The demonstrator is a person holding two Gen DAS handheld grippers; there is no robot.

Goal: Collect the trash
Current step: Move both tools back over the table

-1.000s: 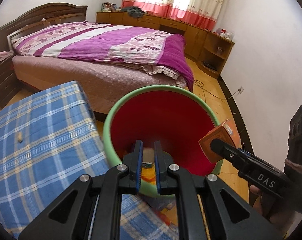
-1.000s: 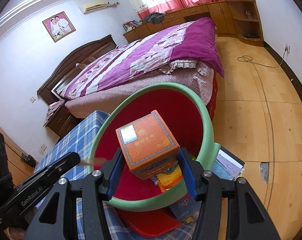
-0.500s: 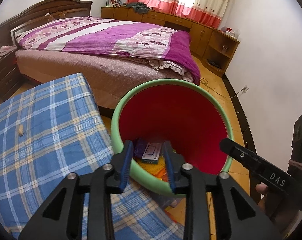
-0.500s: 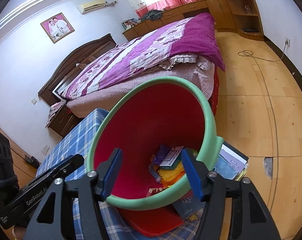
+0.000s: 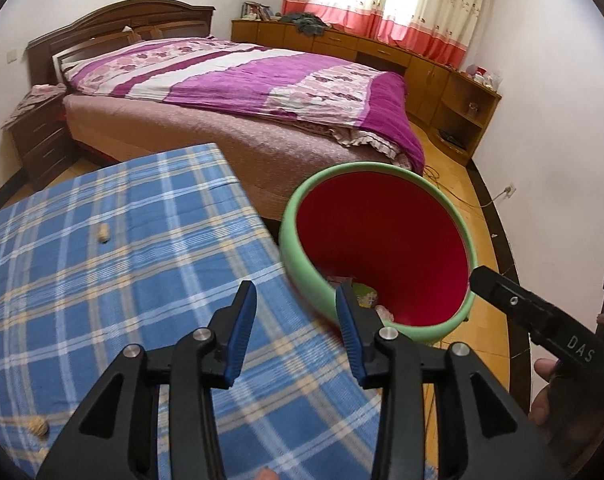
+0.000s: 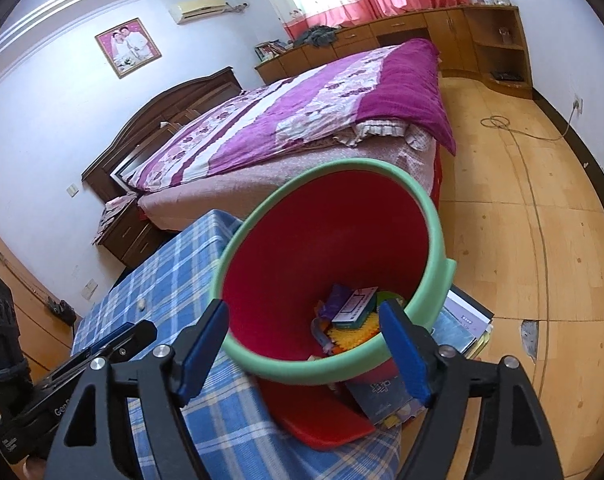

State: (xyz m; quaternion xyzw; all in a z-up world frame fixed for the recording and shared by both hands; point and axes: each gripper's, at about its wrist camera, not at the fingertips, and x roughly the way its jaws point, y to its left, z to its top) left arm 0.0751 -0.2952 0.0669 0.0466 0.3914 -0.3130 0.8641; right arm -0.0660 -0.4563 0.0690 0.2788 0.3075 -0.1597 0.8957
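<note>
**Both grippers released beside the trash bin**

The left gripper [image 5: 296,316] hangs over the right edge of the counter [image 5: 102,288], which is covered by a blue checked cloth; its jaws have just been opening and stand apart with nothing between them. The right gripper [image 6: 304,344] is over the bin [image 6: 434,240], its jaws wide apart, having just been opening, and nothing is gripped; in the right wrist view they frame the bin's near rim. The bin, red inside with a green rim, stands just beside the counter's right edge. At its bottom lies collected trash: a small box [image 6: 356,308], purple wrappers and a yellow knobbly piece. Several nutshells [image 5: 103,234] lie scattered on the cloth, one toward the far edge, others near the left edge. A red lid [image 6: 322,416] and a stack of books [image 6: 458,320] lie beneath the bin. Beyond stands a bed [image 5: 238,80] with a purple quilt
</note>
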